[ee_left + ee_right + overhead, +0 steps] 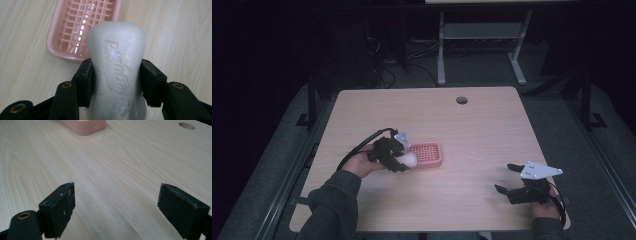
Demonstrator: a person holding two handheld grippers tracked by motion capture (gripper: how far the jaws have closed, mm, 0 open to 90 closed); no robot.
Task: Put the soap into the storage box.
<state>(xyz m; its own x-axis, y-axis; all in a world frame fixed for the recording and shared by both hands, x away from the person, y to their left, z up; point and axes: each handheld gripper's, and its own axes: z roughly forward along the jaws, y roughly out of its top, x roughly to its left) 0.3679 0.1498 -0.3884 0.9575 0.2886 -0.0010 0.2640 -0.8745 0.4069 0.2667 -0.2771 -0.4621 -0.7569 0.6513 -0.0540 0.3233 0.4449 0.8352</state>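
A white bar of soap [117,65] with raised lettering is clamped between both jaws of my left gripper [116,75]. In the high view the soap [410,159] sits at the left end of a pink slatted soap dish [428,153], with the left gripper [398,157] just left of the dish. The dish [80,27] lies on the table beyond and below the soap. My right gripper [508,179] rests near the table's front right, jaws wide apart with nothing between them [116,202]. A corner of the pink dish [83,126] shows far off.
The light wood table [472,130] has a round cable hole [461,100] near its far edge, also seen as a hole [187,125] from the right gripper. Bare tabletop separates the two grippers. Desk legs and cables stand on the dark floor beyond.
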